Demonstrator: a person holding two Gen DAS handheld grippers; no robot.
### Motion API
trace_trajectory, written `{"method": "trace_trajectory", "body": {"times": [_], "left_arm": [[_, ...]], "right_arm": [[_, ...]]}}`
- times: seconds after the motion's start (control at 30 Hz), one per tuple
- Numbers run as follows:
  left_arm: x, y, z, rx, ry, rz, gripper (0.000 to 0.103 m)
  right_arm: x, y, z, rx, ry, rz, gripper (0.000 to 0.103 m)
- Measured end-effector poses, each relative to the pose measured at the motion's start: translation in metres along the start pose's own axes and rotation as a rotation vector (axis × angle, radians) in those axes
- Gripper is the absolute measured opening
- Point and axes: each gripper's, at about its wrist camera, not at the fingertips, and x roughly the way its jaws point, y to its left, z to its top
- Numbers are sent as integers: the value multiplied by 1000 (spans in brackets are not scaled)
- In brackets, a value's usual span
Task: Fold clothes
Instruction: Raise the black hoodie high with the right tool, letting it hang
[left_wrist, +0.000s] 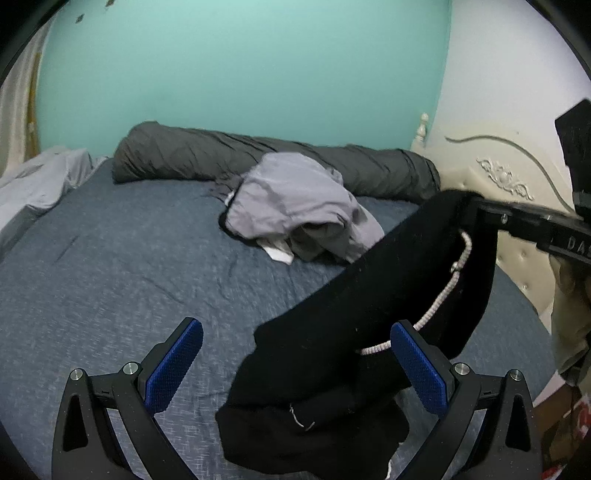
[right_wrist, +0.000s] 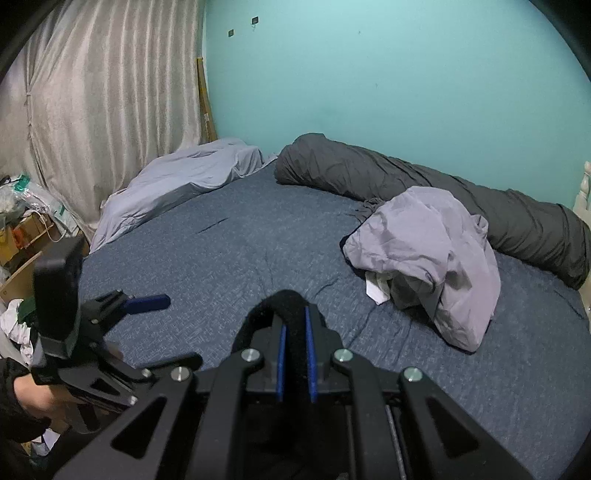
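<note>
A black garment with a white drawstring hangs over the blue bed sheet. Its waistband is pinched at the upper right by my right gripper. In the right wrist view that gripper is shut, with a black fold between its blue pads. My left gripper is open, and the garment's lower part sags into the gap near its right pad. I cannot tell whether they touch. From the right wrist view the left gripper shows at the left, open, held by a hand.
A pile of lilac and grey clothes lies mid-bed in front of a rolled dark grey duvet. A pale pillow sits at the far left. A cream headboard bounds the right; curtain and clutter stand left.
</note>
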Motion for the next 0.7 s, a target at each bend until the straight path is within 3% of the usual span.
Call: {"method": "trace_trajectory", "body": {"times": [0.33,0.7], "left_arm": [[24,0,-6,-20,31,-45,103],[42,-4,-12,-3,50,-40,103]], "right_arm": [[13,0,-8,16,19,27,9],[17,4,-11,2,20,53,9]]}}
